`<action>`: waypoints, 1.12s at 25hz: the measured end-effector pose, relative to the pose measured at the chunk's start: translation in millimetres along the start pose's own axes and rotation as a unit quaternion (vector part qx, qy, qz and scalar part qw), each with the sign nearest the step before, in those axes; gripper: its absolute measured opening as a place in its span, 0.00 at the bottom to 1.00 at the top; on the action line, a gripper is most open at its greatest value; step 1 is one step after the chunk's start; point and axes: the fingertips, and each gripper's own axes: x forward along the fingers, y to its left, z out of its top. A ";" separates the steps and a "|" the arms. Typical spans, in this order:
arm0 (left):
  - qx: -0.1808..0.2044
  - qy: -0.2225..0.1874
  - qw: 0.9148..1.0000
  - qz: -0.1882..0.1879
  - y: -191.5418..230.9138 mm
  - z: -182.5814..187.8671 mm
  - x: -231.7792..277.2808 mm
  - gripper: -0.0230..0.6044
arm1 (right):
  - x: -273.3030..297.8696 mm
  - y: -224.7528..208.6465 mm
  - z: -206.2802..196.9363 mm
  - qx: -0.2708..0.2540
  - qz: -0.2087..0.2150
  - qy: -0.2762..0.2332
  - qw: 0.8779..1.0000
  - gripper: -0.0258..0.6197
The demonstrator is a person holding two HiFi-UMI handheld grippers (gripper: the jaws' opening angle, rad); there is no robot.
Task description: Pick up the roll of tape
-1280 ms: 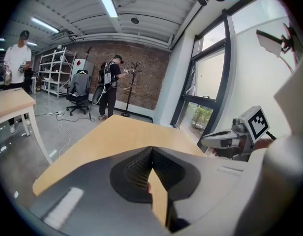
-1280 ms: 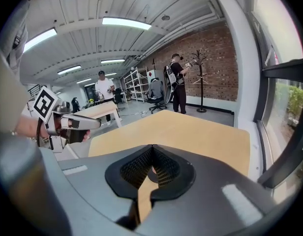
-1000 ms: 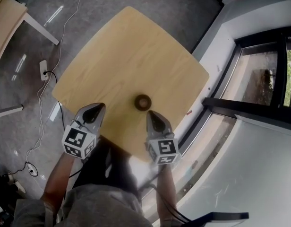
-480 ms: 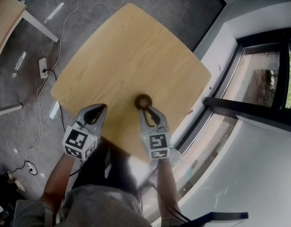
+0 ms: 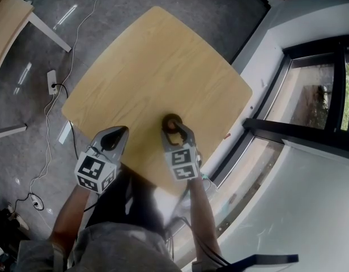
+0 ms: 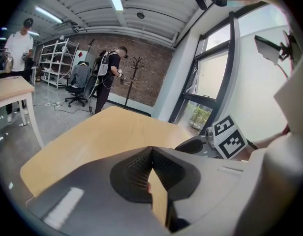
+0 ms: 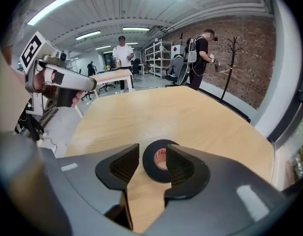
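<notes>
The right tongs (image 5: 174, 130), having just been opening wide, are being held over the roll of tape (image 7: 150, 164), which is lying on the worktop (image 5: 157, 67) between their tips. The left tongs (image 6: 150, 154) are being held closed, empty.

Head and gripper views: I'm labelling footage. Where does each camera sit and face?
Head view: head-mounted, steeply down at light wooden table; forearms, left gripper, right gripper show.
Left gripper view: rides that gripper, along shut jaws across table; right gripper shows.
Right gripper view: rides that gripper, along just-opening jaws, round black tape roll between their tips; left gripper shows.
Shared: the table.
</notes>
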 end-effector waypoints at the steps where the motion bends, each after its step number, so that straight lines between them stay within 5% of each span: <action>1: -0.001 0.000 1.000 0.000 -0.2 -0.4 -0.5 0.04 | 1.5 1.4 -0.6 -0.001 0.003 0.002 1.000 0.33; 13: -0.006 0.004 1.000 0.007 9.0 -6.2 -5.3 0.04 | 17.6 11.7 -10.7 -0.011 0.014 0.059 0.998 0.38; 28: -0.013 0.005 1.000 0.011 17.2 -7.4 -2.8 0.04 | 27.6 6.4 -18.1 -0.020 0.007 0.099 0.995 0.32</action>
